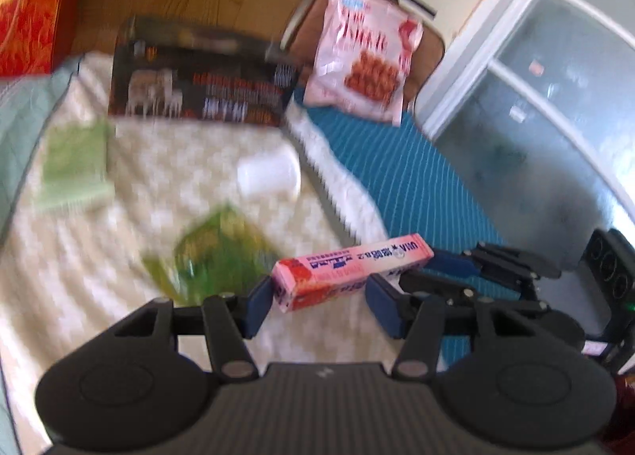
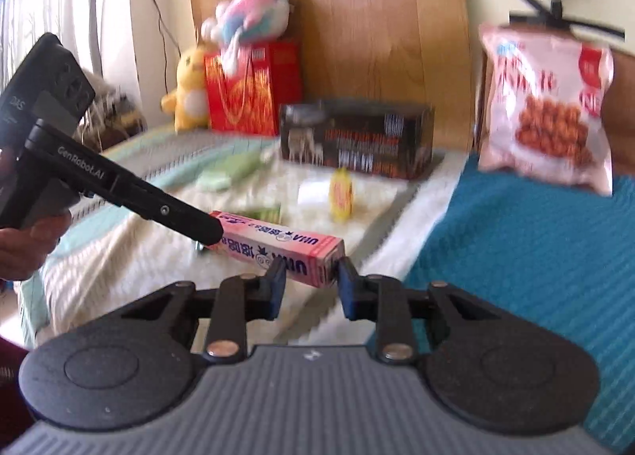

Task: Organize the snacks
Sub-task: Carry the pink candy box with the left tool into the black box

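Note:
A long pink candy box (image 1: 349, 270) hangs above the bed. My right gripper (image 2: 311, 286) is shut on one end of the pink box (image 2: 283, 246). My left gripper (image 1: 317, 306) is open, its blue pads on either side of the box's other end, the left pad close to it. In the right wrist view the left gripper (image 2: 210, 234) reaches the box's far end. A pink snack bag (image 1: 363, 52) leans upright at the back. A dark box (image 1: 202, 76), green packets (image 1: 73, 165) (image 1: 216, 252) and a white cup (image 1: 270, 173) lie on the cream blanket (image 1: 99, 288).
A red gift box (image 2: 254, 87), a yellow plush (image 2: 188, 87) and a pastel plush (image 2: 250, 16) stand by the wooden headboard (image 2: 377, 18). A teal striped cover (image 2: 535, 256) lies right of the blanket. A yellow round sweet (image 2: 341, 197) sits on the blanket. A glass-door cabinet (image 1: 535, 78) is at the right.

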The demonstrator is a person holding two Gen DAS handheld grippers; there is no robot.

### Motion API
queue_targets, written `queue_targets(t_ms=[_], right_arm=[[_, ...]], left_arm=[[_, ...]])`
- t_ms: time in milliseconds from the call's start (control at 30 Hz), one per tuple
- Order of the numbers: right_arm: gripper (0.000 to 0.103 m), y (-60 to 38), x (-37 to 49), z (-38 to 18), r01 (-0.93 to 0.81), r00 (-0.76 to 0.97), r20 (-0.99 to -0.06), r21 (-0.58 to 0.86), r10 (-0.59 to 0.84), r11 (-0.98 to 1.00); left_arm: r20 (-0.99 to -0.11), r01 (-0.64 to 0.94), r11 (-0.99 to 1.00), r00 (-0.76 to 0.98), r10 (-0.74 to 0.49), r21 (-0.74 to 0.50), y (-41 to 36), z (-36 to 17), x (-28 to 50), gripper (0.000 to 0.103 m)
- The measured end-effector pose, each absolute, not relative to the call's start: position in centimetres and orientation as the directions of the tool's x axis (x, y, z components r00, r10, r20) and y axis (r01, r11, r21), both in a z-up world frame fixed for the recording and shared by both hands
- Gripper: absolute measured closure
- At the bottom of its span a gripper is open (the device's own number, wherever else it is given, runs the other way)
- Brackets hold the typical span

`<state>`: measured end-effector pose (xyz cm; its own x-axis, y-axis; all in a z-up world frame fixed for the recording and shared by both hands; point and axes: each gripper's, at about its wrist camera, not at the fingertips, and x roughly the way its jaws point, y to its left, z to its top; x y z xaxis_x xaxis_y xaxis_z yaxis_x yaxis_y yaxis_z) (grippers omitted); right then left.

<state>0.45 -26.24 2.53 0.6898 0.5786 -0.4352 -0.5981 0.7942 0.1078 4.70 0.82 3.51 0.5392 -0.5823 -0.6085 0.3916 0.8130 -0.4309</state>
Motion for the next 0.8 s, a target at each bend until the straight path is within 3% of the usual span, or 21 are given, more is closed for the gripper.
queue_targets(t_ms=[200,433,633,700,800], right_arm=[[0.073,-24.0,5.3,3.5,-0.588,0.727,-0.382,0.082,0.570,0.805],[0.073,-22.6,14.1,6.0,-0.540,0.780,-0.281,0.150,0.559,0.828],[0.072,-21.2,20.0,5.1,-0.490,0.804,-0.293,0.166,0.517,0.856],[0.070,-20.6,20.8,4.5,-0.480,0.808,-0.307,0.155,0.503,0.864],[0.053,-20.1,20.6,3.9,-0.462,0.827,-0.303,0.112,0.473,0.880]], left_arm=[[-0.572,0.358,0.857,0.639,-0.514,-0.371,1.6,6.3,9.7,0.051],[-0.513,0.300,0.881,0.725,-0.460,-0.366,2.4,9.1,17.9,0.051],[-0.535,0.231,0.906,0.745,-0.398,-0.354,1.9,8.0,24.2,0.051],[-0.540,0.209,0.916,0.754,-0.374,-0.342,1.8,7.3,25.6,0.049],[-0.553,0.183,0.910,0.743,-0.377,-0.373,2.1,6.4,26.8,0.047]])
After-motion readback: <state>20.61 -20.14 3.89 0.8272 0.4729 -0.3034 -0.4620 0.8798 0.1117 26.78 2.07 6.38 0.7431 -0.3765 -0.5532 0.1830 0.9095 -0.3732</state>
